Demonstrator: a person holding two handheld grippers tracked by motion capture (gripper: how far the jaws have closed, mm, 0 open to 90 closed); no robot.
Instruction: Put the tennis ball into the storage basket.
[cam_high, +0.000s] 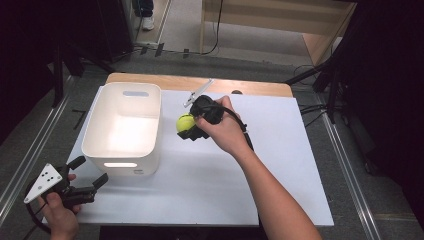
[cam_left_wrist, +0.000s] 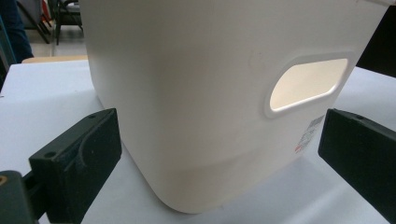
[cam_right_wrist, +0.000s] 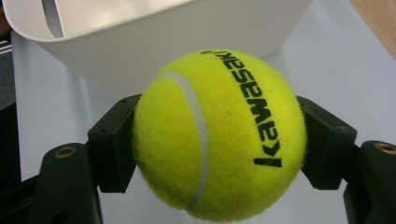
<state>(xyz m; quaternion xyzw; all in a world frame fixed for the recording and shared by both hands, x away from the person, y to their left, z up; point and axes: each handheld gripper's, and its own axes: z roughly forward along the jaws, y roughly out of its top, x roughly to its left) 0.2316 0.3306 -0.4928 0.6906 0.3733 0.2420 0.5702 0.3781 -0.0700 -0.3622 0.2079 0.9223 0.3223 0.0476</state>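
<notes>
A: What does the tennis ball (cam_right_wrist: 218, 135) look like?

B: Bright yellow-green felt with a white curved seam; black lettering reads "KAWASAKI", upside down in the right gripper view; the nap looks clean and fuzzy.

A: And where is it?

B: Clamped between the two black jaws of the right gripper (cam_high: 189, 126), one jaw pressing each side; in the high view the ball (cam_high: 185, 122) sits just beside the right wall of the white bin (cam_high: 150, 131), near its rim and over the white tabletop (cam_high: 280, 165); whether it is lifted clear of the table I cannot tell.

A: The other gripper?

B: The left gripper (cam_high: 89, 176) is held at the near left corner of the table; its jaws stand wide apart with nothing between them; they point at the bin's near wall (cam_left_wrist: 196, 107), close to it but not touching.

A: Anything else around?

B: The bin is open-topped with a slotted handle (cam_left_wrist: 309, 84) in its wall and a small label low beside it; a thin metal piece (cam_high: 197, 93) lies behind the right hand (cam_high: 227, 131), partly on the table's wooden edge (cam_high: 250, 87).

A: Anything in the way?

B: The bin's right wall stands between the ball and the bin's inside.
</notes>
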